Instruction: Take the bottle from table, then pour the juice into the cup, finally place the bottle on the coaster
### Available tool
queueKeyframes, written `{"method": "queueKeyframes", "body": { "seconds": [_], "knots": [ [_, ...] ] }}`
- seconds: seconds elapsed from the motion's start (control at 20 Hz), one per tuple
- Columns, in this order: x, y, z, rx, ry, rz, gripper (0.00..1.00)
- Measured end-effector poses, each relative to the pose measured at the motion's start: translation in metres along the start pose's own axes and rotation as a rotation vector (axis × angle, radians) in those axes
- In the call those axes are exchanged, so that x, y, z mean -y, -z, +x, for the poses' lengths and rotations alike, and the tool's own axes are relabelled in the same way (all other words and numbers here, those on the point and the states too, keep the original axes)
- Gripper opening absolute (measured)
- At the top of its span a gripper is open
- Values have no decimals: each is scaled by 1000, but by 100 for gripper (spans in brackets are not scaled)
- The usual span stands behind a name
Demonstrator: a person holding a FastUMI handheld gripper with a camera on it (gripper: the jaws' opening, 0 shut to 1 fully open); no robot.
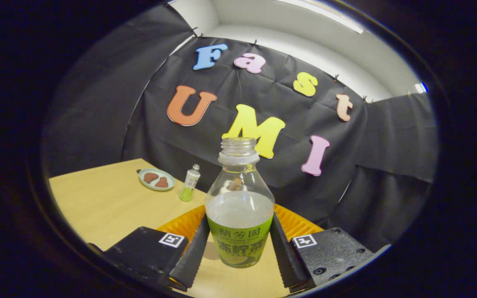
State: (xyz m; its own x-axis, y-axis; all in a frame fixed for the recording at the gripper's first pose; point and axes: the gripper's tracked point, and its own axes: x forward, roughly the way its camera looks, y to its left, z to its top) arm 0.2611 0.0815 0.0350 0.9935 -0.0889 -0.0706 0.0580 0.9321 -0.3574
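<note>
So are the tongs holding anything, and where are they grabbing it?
Yes. The tongs are shut on the bottle, one finger pressing each side of its lower body, at the green label. The bottle stands upright with its cap off.

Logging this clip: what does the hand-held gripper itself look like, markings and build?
The hand-held gripper has two blocky, textured housings with small screw holes, one on each side. Each carries a square white tag printed with a black pattern on top. Its two fingers are flat, elongated plates with ribbed, saw-toothed inner faces. No cables or sleeve are visible.
</note>
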Motion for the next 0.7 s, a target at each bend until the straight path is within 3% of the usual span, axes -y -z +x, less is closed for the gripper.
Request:
{"method": "queueKeyframes", "body": {
  "seconds": [0.3,0.45,0.7],
  "knots": [
    [-12,28,39,-14,-86,195,80],
    [-11,55,70,-37,-88,245,80],
    [-20,99,117,-93,-161,397,80]
  ]
}}
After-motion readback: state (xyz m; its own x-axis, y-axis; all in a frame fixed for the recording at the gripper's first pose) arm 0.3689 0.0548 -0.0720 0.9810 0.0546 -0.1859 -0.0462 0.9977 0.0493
